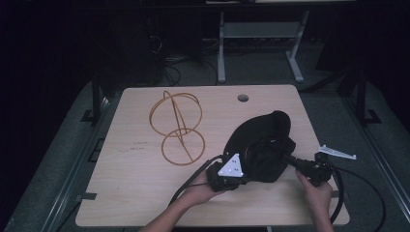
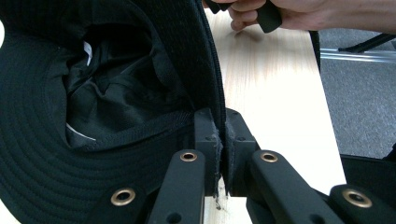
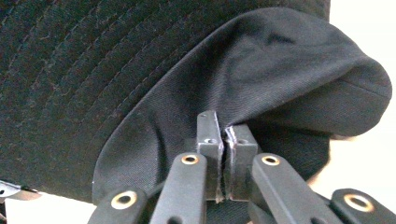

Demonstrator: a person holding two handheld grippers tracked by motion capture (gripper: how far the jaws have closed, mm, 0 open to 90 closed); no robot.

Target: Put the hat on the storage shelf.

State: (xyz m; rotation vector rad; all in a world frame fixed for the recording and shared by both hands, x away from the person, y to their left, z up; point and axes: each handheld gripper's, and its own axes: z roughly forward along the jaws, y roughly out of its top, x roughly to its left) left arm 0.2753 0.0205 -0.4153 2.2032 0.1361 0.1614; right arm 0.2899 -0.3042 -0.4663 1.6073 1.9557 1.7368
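Observation:
A black bucket hat (image 1: 263, 145) lies at the right of the wooden table (image 1: 145, 193), held from both sides. My left gripper (image 1: 241, 170) is shut on the hat's brim edge. In the left gripper view the pads (image 2: 223, 126) pinch the stitched brim (image 2: 205, 56), and the hat's lined inside shows to the left. My right gripper (image 1: 292, 160) is at the hat's right side. In the right gripper view its jaws (image 3: 226, 135) are shut on a fold of the black cloth (image 3: 140, 70).
A gold wire stand (image 1: 176, 125) made of rings sits at the table's middle left. There is a round cable hole (image 1: 242, 98) near the far edge. A white bracket (image 1: 336, 153) sticks out at the right edge. Black cables (image 1: 193, 181) trail toward the front.

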